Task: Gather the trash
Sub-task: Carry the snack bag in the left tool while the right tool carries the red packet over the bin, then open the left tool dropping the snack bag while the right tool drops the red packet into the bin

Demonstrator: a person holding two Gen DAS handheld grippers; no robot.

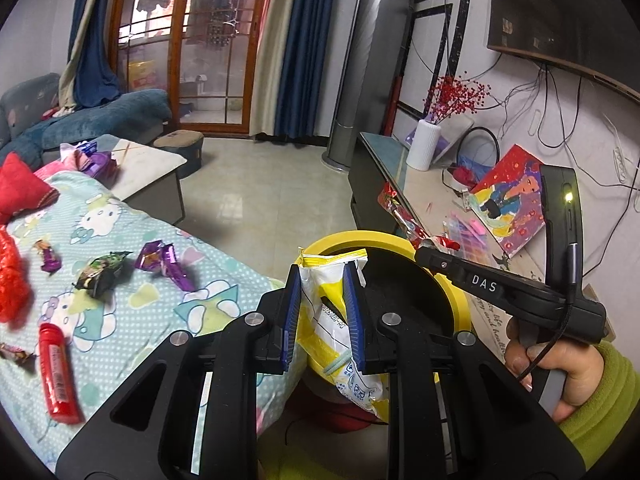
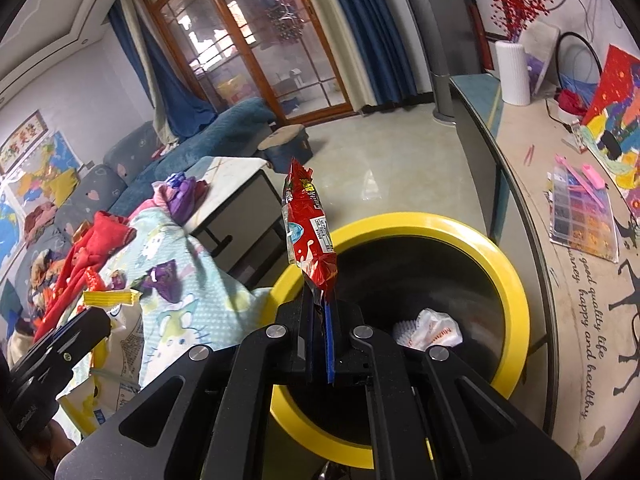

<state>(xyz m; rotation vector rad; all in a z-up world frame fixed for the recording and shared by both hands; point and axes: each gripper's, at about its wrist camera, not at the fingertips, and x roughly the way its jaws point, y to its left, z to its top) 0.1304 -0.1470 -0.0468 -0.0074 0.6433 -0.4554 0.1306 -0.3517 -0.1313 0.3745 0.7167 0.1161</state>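
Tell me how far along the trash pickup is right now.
Partly done. One crumpled white wrapper already lies in the yellow-rimmed bin. In hand: the left gripper clamps a yellow-white bag, the right gripper a red packet, both at the bin. Left: purple wrappers, a dark wrapper and a red tube on the blanket.

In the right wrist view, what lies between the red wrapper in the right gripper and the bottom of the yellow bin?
Only open air. The red wrapper stands above the yellow bin, and a crumpled white wrapper already lies at the bottom.
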